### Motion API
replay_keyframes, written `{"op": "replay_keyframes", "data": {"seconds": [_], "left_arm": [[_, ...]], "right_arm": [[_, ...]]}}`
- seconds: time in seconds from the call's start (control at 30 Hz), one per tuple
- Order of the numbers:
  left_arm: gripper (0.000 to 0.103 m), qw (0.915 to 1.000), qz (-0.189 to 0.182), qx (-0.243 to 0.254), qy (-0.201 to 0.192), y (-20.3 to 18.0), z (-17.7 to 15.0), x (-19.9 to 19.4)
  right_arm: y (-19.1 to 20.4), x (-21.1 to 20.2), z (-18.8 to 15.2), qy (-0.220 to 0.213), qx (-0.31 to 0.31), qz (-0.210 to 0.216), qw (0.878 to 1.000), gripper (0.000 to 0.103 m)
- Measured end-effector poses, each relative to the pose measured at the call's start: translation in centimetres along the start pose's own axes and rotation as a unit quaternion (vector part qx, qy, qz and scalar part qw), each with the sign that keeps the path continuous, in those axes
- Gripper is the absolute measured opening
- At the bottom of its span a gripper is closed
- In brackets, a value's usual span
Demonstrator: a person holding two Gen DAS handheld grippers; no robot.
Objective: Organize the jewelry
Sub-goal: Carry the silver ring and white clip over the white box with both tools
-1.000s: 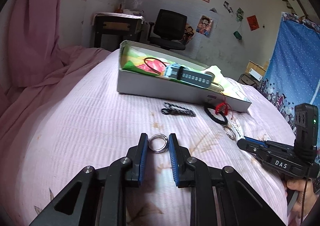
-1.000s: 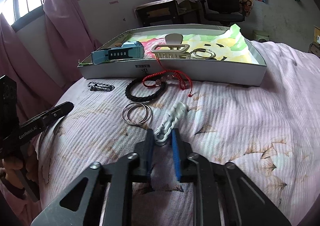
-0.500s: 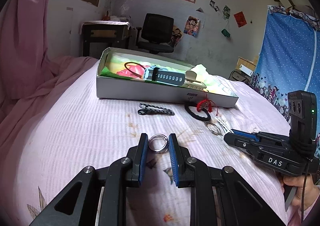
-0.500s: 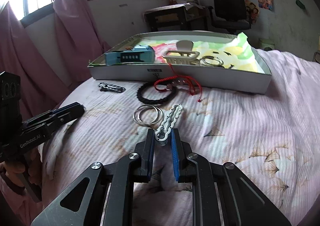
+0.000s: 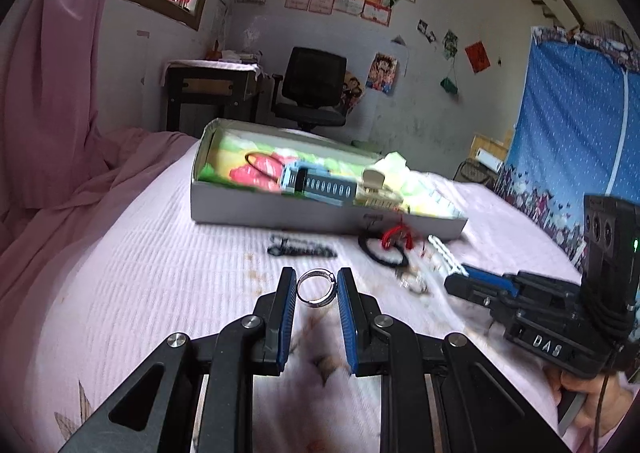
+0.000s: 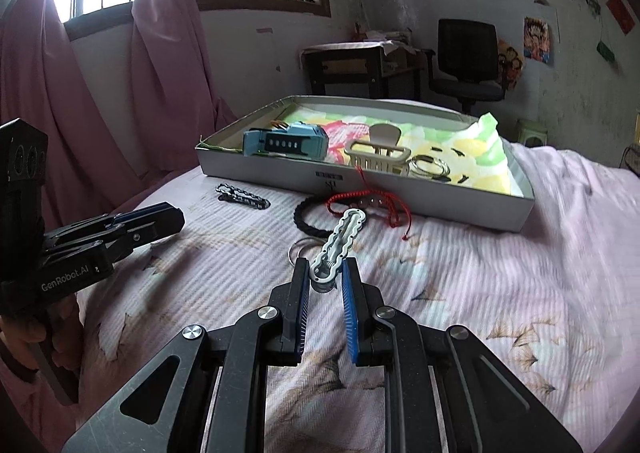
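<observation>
Both claws have lifted since a second ago: the white clip, earlier lying on the bedspread with only its end between the pads, now sticks up clear of the fabric, and the ring also rides a bit higher. Left claw (image 5: 317,289) is narrow, pads pinching a silver ring (image 5: 317,290) held above the pink bedspread (image 5: 140,293), well short of the box. Right claw (image 6: 325,281) is narrow too, gripping the spring end of a white hair clip (image 6: 340,243); the clip's far tip points toward the box.

Landmark: shallow grey cardboard box (image 6: 400,189) on the bed, lined with a floral paper (image 6: 476,157). Inside the box: a light-blue watch with dark strap (image 6: 286,143) at its left end, a beige claw hair clip (image 6: 378,159) near the middle, thin metal hoops (image 6: 430,167) just right of that clip, and a thin black loop (image 5: 260,165) at the far left end seen from the left wrist view.

Just in front of the box on the bedspread: a dark chain bracelet (image 6: 242,197) toward its left end, a black braided band (image 6: 316,219) and a red cord bracelet (image 6: 368,201) near its front wall, the cord touching the wall. Silver hoops (image 6: 304,247) lie just nearer than the black band, partly behind the held clip.
</observation>
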State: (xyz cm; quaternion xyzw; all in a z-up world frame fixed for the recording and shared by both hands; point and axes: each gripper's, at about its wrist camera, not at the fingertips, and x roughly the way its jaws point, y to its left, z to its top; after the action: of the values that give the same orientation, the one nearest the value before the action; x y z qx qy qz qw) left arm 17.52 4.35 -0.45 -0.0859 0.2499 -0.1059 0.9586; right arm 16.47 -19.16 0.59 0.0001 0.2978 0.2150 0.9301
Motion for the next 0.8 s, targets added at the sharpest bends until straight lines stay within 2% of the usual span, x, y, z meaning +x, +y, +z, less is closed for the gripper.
{"op": "replay_keyframes", "data": {"seconds": [0.13,0.23,0.37,0.47,0.63,0.8], "left_arm": [[0.020,0.9993,-0.019,-0.016,-0.027,0.0,2.6,0.3],[0.020,0.9982,-0.011,-0.017,-0.056,0.2,4.7,0.5],[0.020,0.9973,0.000,-0.029,-0.067,0.9,7.0,1.9],[0.020,0.9978,0.017,-0.027,-0.058,1.4,7.7,3.1],[0.020,0.9981,0.028,-0.053,-0.017,3.1,7.6,5.7],[0.020,0.9970,0.031,-0.071,0.000,4.4,7.6,7.1]], "right_arm": [[0.1,-0.5,0.6,-0.013,-0.008,-0.001,1.000,0.014],[0.2,-0.5,1.6,-0.028,-0.014,-0.004,1.000,0.014],[0.2,-0.1,3.5,-0.047,-0.021,-0.008,0.999,0.014],[0.0,0.6,5.1,-0.060,-0.020,-0.011,0.998,0.014],[-0.1,2.8,8.1,-0.072,-0.014,-0.008,0.997,0.014],[0.9,5.8,8.7,-0.045,-0.025,-0.007,0.999,0.014]]}}
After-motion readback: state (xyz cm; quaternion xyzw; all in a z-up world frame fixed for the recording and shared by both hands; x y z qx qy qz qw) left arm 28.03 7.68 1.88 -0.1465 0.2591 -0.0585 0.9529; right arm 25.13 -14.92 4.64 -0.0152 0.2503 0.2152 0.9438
